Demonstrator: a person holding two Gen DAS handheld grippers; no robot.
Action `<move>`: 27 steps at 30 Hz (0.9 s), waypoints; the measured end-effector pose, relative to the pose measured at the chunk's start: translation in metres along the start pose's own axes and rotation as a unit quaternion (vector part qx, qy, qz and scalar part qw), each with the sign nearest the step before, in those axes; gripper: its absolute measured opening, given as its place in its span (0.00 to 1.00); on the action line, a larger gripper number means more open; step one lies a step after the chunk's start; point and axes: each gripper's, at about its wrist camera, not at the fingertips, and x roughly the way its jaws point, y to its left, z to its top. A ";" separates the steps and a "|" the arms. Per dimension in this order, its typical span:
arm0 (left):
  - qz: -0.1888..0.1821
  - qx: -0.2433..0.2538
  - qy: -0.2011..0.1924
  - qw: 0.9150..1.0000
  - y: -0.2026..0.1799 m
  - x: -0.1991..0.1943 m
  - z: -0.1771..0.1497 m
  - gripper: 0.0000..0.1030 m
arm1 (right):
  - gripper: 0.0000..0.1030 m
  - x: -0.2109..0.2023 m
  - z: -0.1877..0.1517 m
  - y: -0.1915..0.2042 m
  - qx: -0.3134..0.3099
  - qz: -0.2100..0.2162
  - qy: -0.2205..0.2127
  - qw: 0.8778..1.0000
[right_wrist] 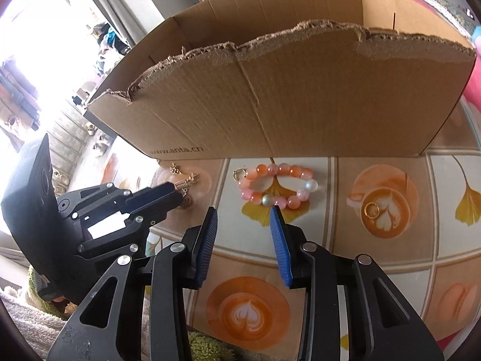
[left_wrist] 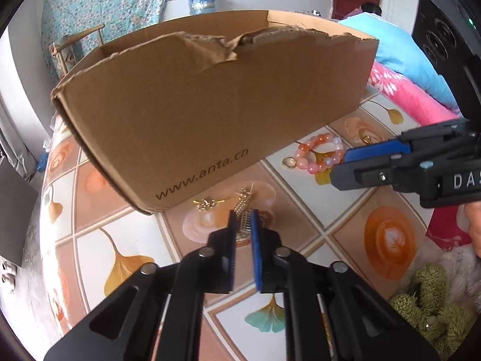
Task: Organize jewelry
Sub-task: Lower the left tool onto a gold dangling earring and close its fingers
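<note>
- Lying on the patterned counter (right_wrist: pixel 375 264), just in front of the torn cardboard box (right_wrist: pixel 285 99): a gold chain piece (left_wrist: pixel 244 207), a small gold knot charm (left_wrist: pixel 205 204) at its 9 o'clock, a bracelet of orange and pink beads (right_wrist: pixel 278 186) at its 3 o'clock.
- Sitting apart at the bracelet's 3 o'clock, on a printed coffee cup: a gold ring (right_wrist: pixel 372 209).
- Touching the bracelet at its 9 o'clock: a small gold-rimmed charm (right_wrist: pixel 239 174).
- Pinching the gold chain piece between nearly closed blue pads: the left hand-held gripper (left_wrist: pixel 243 225).
- Hovering part-open at the bracelet's 6 o'clock, gripping nothing, one pad tip reaching a bead: the right hand-held gripper (right_wrist: pixel 244 214).
- Showing at the lower right in the left wrist view: green shaggy fabric (left_wrist: pixel 433 303).
</note>
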 end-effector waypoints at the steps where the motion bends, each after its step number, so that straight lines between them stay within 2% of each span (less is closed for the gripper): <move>1: 0.002 0.001 -0.001 1.000 -0.001 0.000 0.000 0.04 | 0.33 0.000 0.001 0.001 -0.002 0.001 -0.002 1.000; 6: 0.000 -0.003 -0.003 1.000 0.001 -0.002 -0.003 0.04 | 0.33 0.006 0.008 0.015 -0.021 0.012 -0.008 1.000; 15: 0.029 -0.030 0.004 0.999 0.016 -0.012 -0.016 0.04 | 0.33 0.033 0.022 0.048 -0.099 0.041 -0.016 0.994; 23: 0.041 -0.056 0.004 0.998 0.024 -0.019 -0.024 0.04 | 0.30 0.055 0.029 0.065 -0.161 0.020 -0.015 0.987; 27: 0.043 -0.061 0.003 0.997 0.022 -0.019 -0.023 0.04 | 0.29 0.057 0.023 0.075 -0.193 0.000 -0.032 0.981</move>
